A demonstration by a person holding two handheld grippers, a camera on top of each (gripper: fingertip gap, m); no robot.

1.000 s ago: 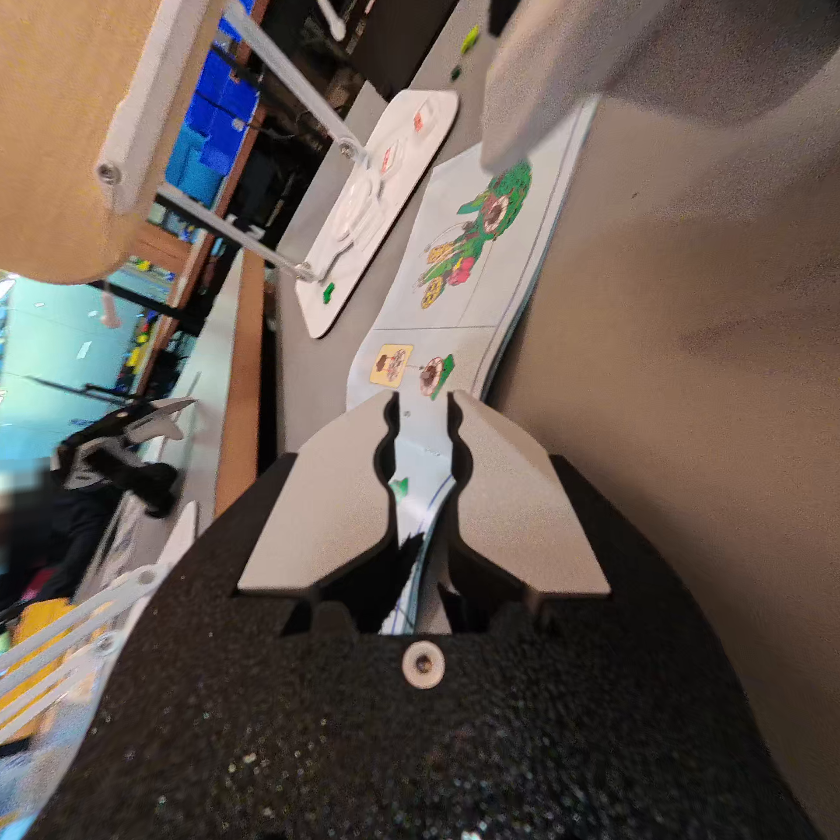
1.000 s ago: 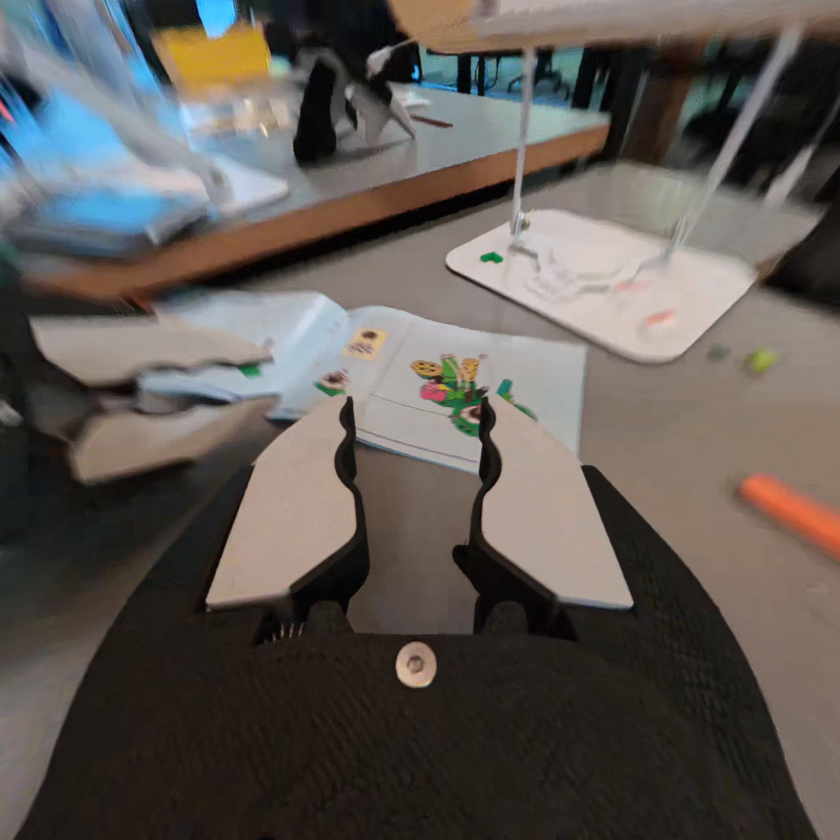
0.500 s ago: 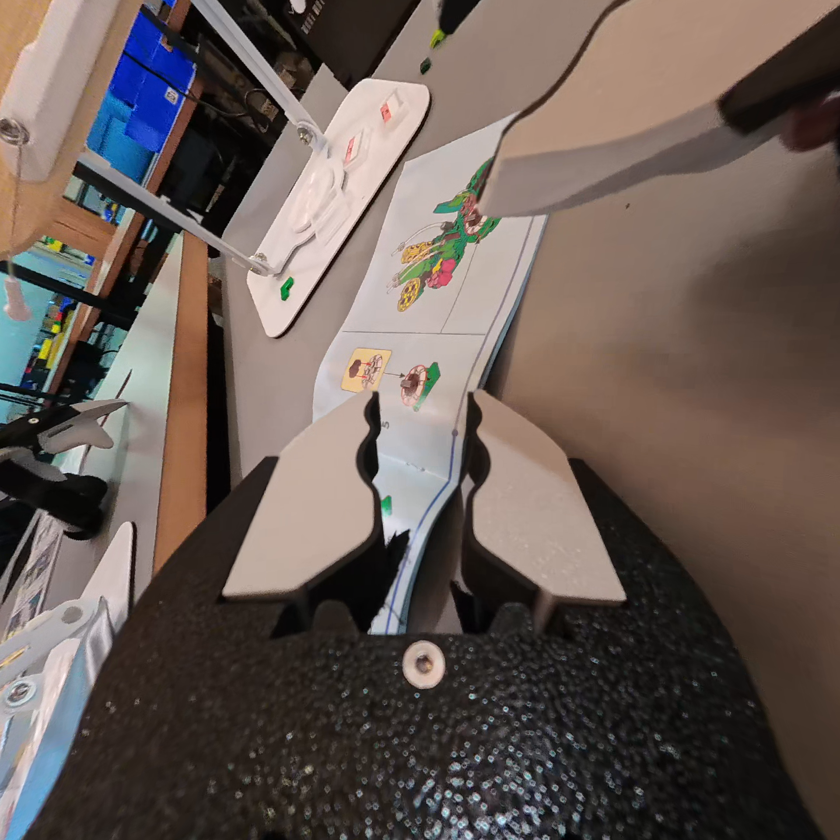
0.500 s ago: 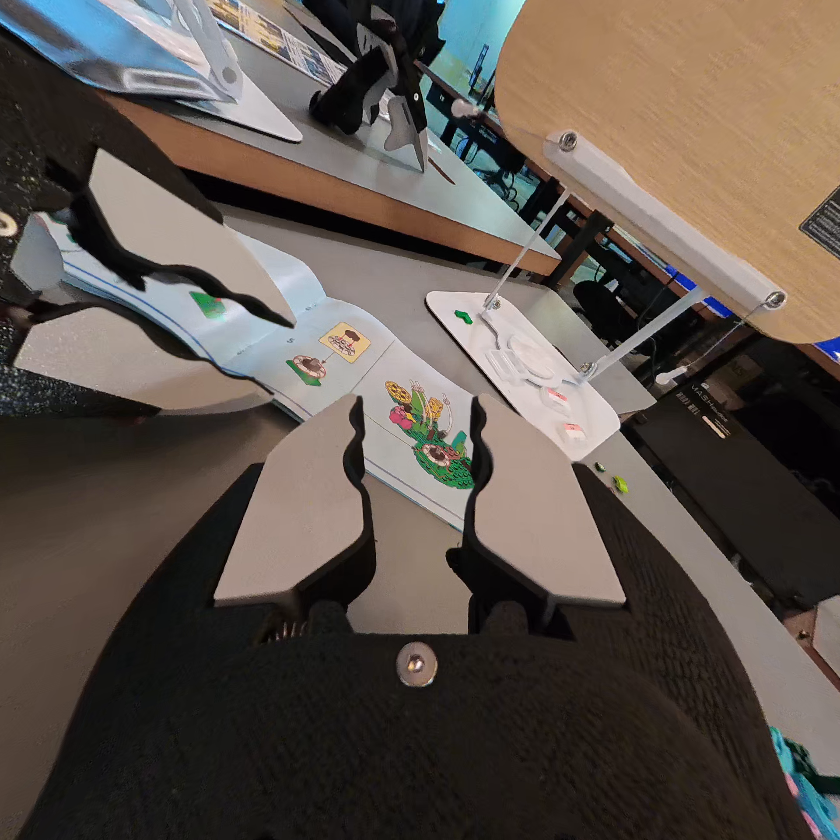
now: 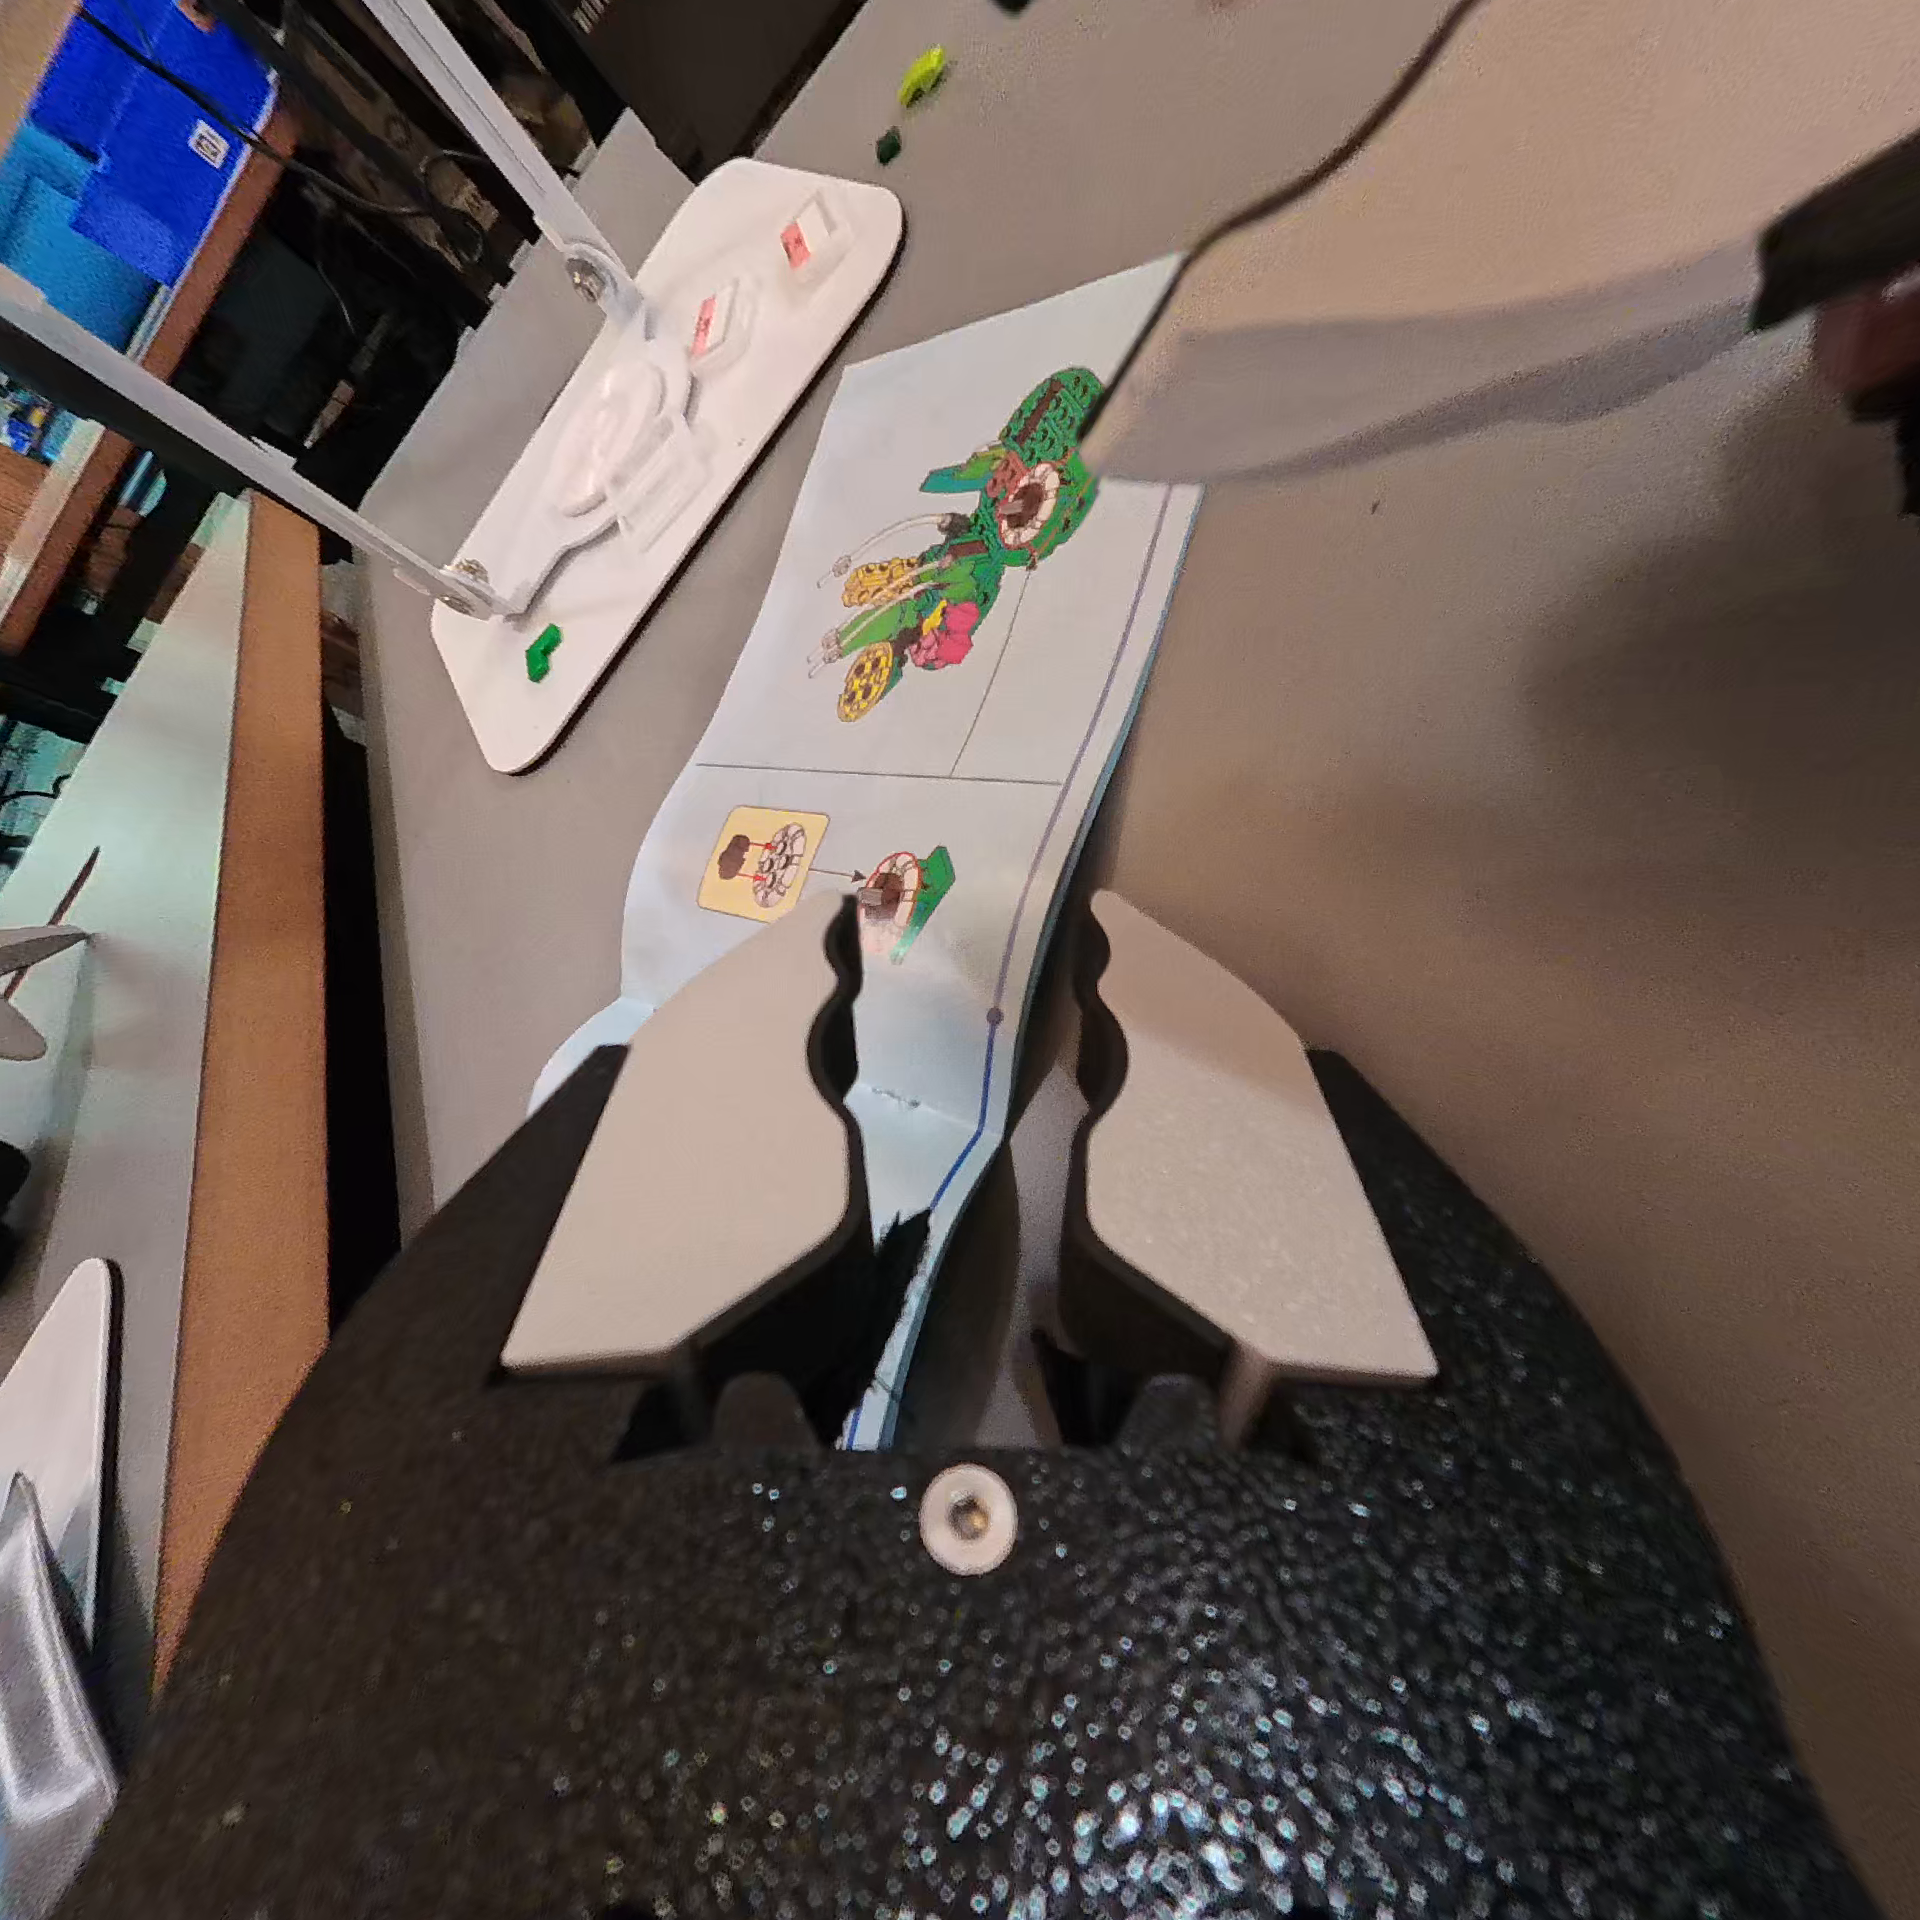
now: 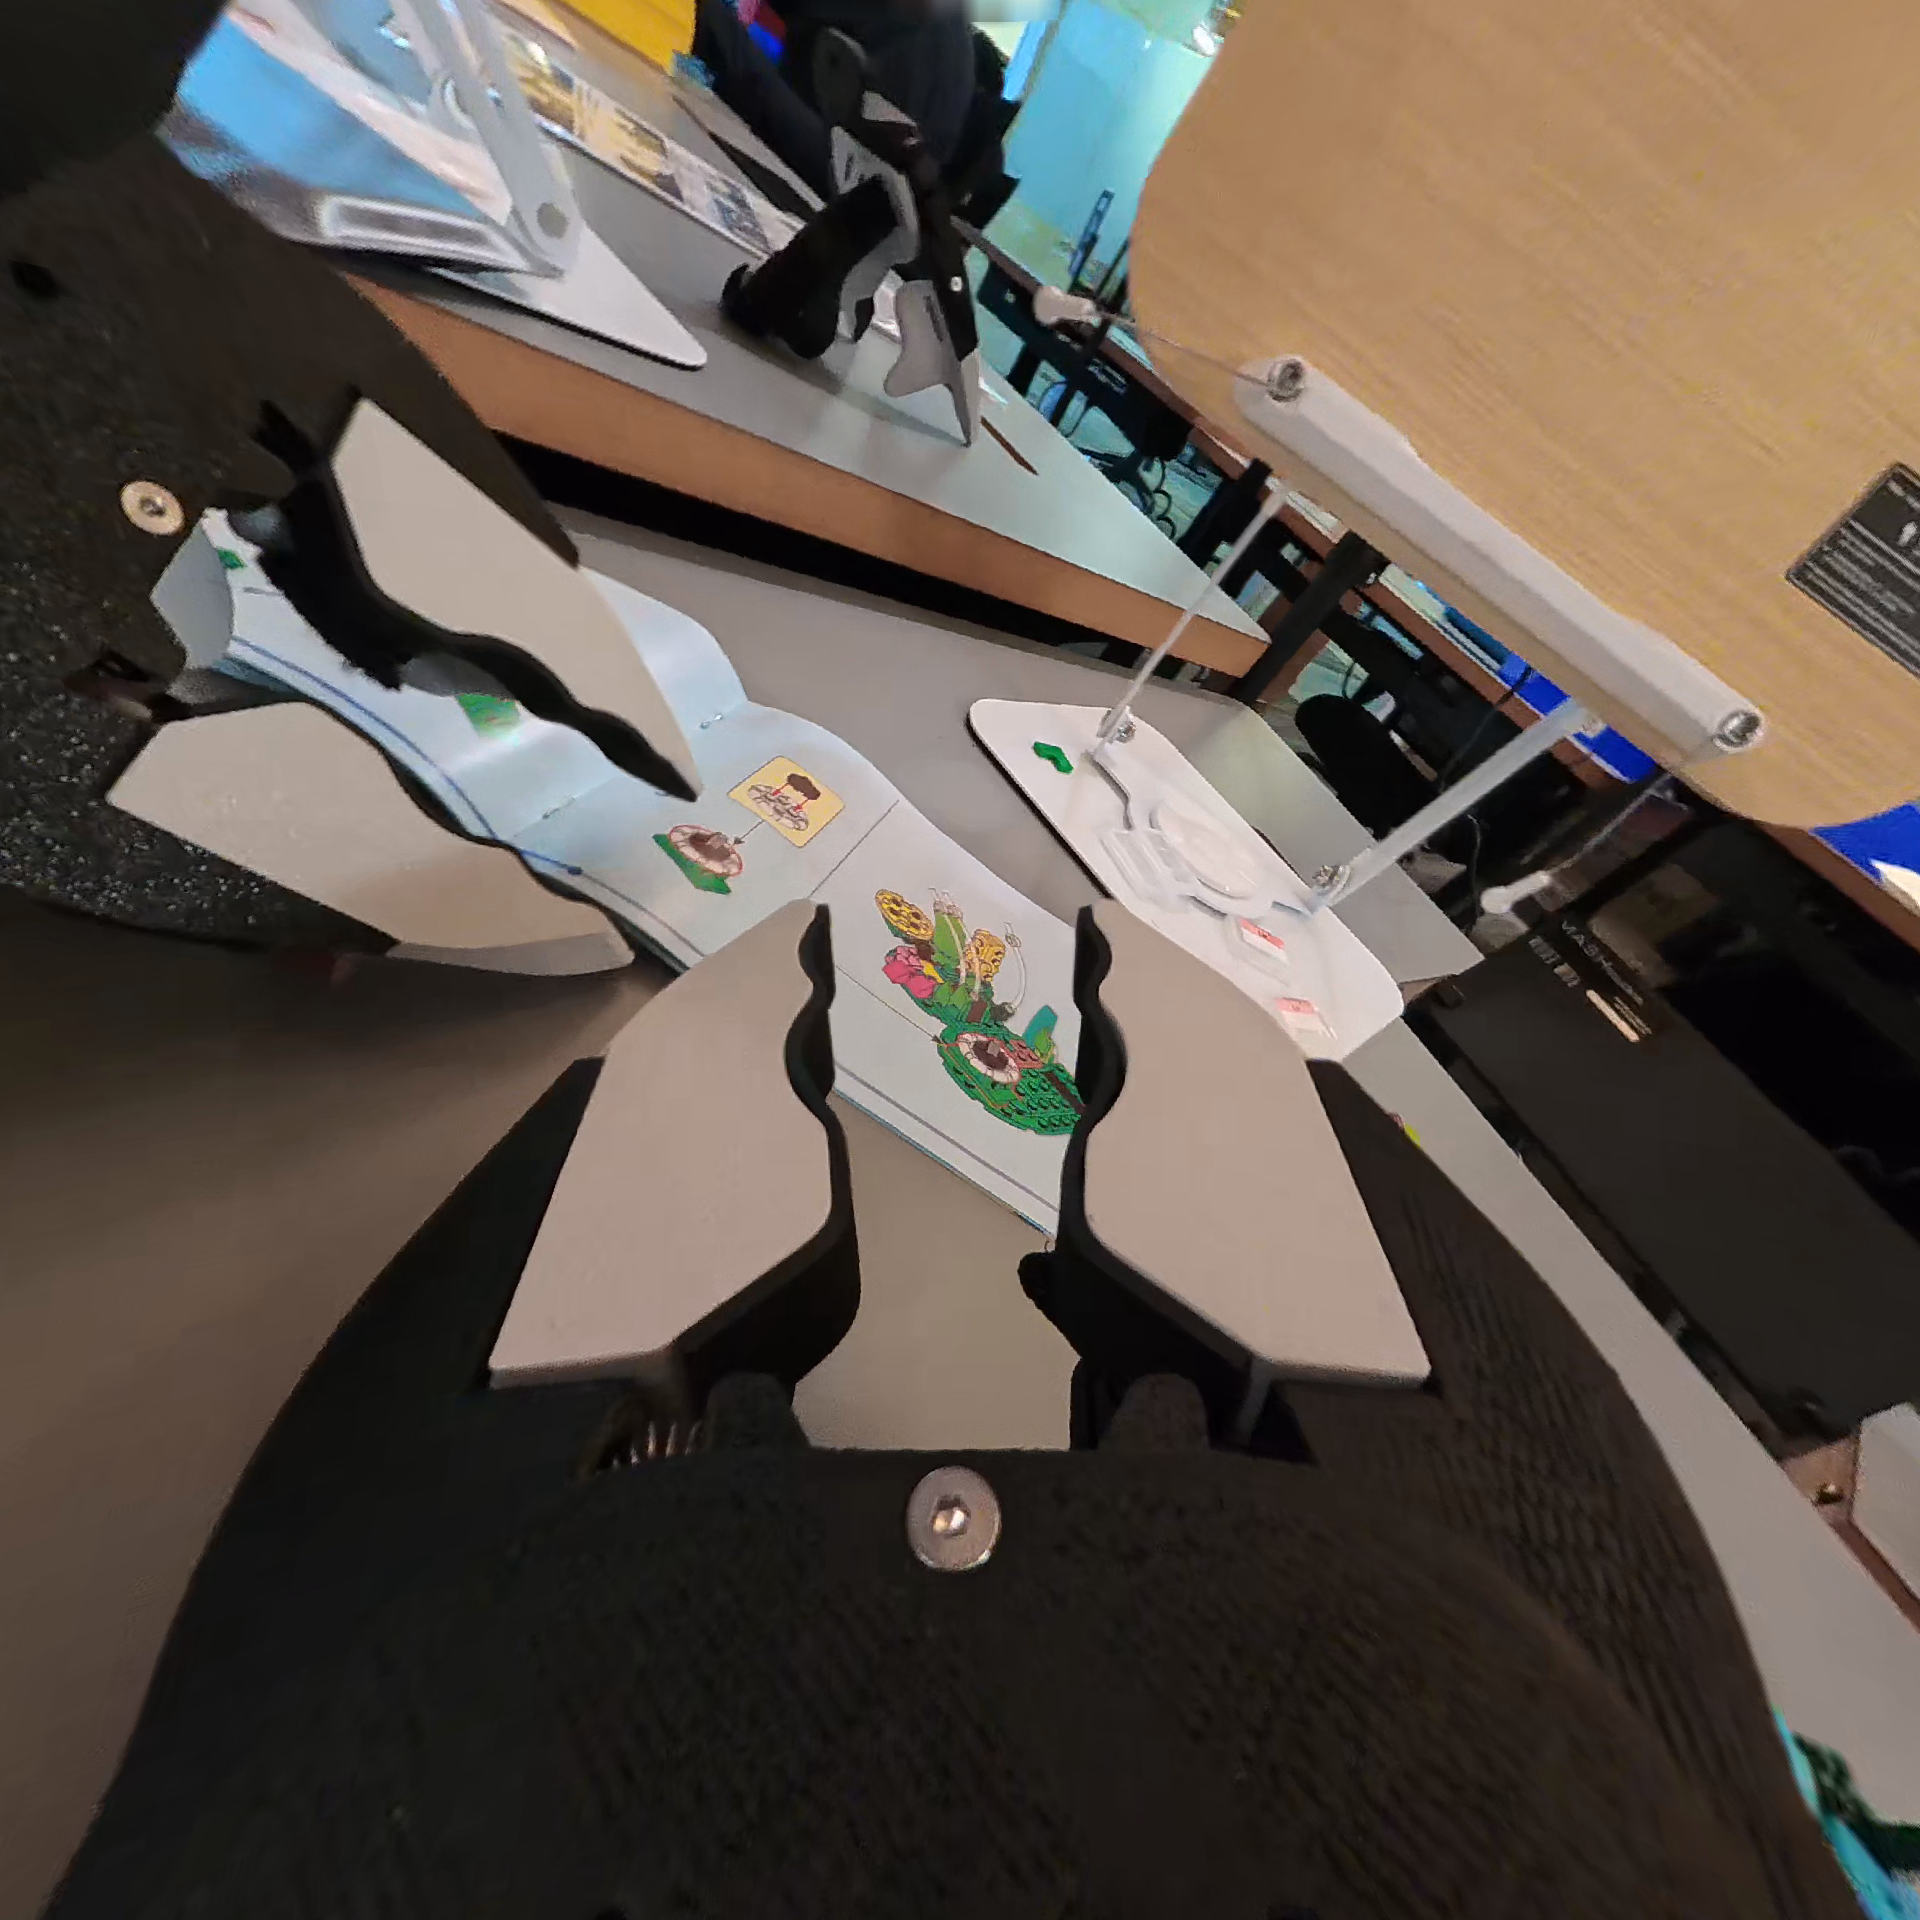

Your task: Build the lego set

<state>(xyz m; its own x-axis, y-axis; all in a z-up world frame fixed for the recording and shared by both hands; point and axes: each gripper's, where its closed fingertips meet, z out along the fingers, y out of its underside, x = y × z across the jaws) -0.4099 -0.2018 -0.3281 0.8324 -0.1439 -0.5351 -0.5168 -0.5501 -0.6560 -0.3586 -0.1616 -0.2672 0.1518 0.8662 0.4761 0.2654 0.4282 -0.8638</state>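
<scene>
An open instruction booklet (image 5: pixel 935 644) with coloured drawings lies on the grey table (image 5: pixel 1507 831). My left gripper (image 5: pixel 966 914) is open. It straddles the booklet's near, lifted end, and there is a gap between pads and paper. In the right wrist view the left gripper (image 6: pixel 655 873) has one finger above the page and one finger below it. My right gripper (image 6: pixel 951 920) is open and empty, just above the table at the near edge of the booklet (image 6: pixel 914 1039). One of its fingers (image 5: pixel 1351 353) hangs over the far page in the left wrist view.
A white stand base (image 6: pixel 1174 862) with a small green brick (image 6: pixel 1051 755) sits beyond the booklet, under a wood-look panel (image 6: pixel 1558 312) on thin rods. Small green pieces (image 5: pixel 923 75) lie farther along the table. A second table (image 6: pixel 831 436) holds another gripper and stands. Tip to tip, the grippers are about 9 cm apart. From either gripper's tips it is about 30 cm to the wood-look panel (image 6: pixel 1558 312).
The left jaws have opened wider around the booklet's end. The right gripper has swung in over the booklet's far page and its jaws have narrowed a little.
</scene>
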